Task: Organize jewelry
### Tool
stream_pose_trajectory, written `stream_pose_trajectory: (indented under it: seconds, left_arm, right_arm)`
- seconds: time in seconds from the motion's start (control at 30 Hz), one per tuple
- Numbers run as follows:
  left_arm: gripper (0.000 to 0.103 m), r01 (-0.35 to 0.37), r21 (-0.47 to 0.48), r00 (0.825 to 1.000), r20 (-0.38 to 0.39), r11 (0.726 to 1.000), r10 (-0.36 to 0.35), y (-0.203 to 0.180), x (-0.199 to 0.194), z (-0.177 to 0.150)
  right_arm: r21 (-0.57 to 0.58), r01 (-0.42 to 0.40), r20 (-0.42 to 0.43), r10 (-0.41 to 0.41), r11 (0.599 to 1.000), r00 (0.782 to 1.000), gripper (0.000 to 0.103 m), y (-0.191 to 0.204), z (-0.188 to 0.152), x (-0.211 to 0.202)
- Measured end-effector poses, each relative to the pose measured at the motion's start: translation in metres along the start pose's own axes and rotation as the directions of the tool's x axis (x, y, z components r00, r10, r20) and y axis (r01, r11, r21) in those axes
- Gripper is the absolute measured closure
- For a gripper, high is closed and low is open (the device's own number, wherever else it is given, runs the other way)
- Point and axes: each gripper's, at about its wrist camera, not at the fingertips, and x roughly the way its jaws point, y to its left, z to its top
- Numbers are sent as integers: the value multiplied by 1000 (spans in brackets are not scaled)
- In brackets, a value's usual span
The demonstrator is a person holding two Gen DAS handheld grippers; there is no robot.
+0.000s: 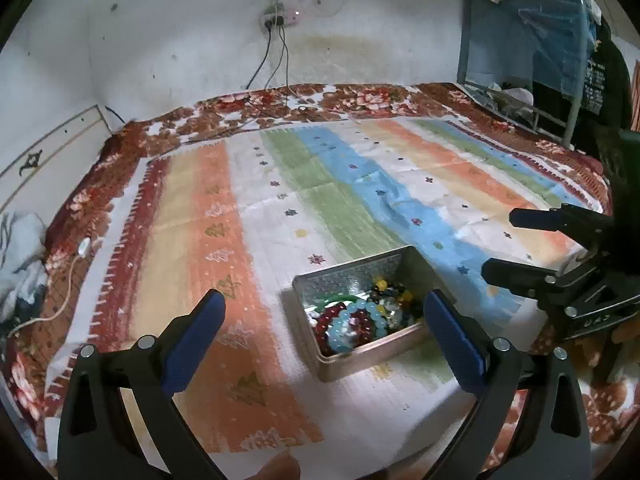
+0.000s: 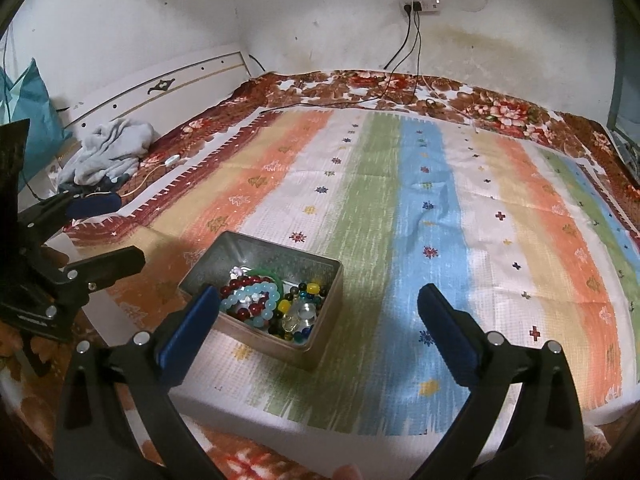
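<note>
Both grippers hover low over the bed, aimed forward and down, nothing held. Left gripper [image 1: 324, 312]: jaws wide apart, tin [image 1: 362, 312] sits between them, nearer the right-hand one. Right gripper [image 2: 318, 304]: jaws also wide apart, tin [image 2: 262, 300] just beside its left-hand jaw. Tin is open, resting on the striped cloth [image 1: 280, 184] on the bed, full of bead bracelets [image 2: 252, 300] in red and pale blue plus loose coloured beads. Right view alone shows a grey towel [image 2: 108, 148] by the headboard [image 2: 160, 80] and a teal bag [image 2: 28, 120]. Left view alone shows a blue metal frame [image 1: 520, 40] at far right.
</note>
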Motion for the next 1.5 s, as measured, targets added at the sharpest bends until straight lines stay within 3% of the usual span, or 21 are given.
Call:
stream_pose_trajectory:
  seconds: [1.5]
  left_arm:
    - [6,-34,7,999,43,999,33,-15,-3,-12]
  right_arm:
    - [1,14,-10,-14,1000,1000,5,4,-16,2]
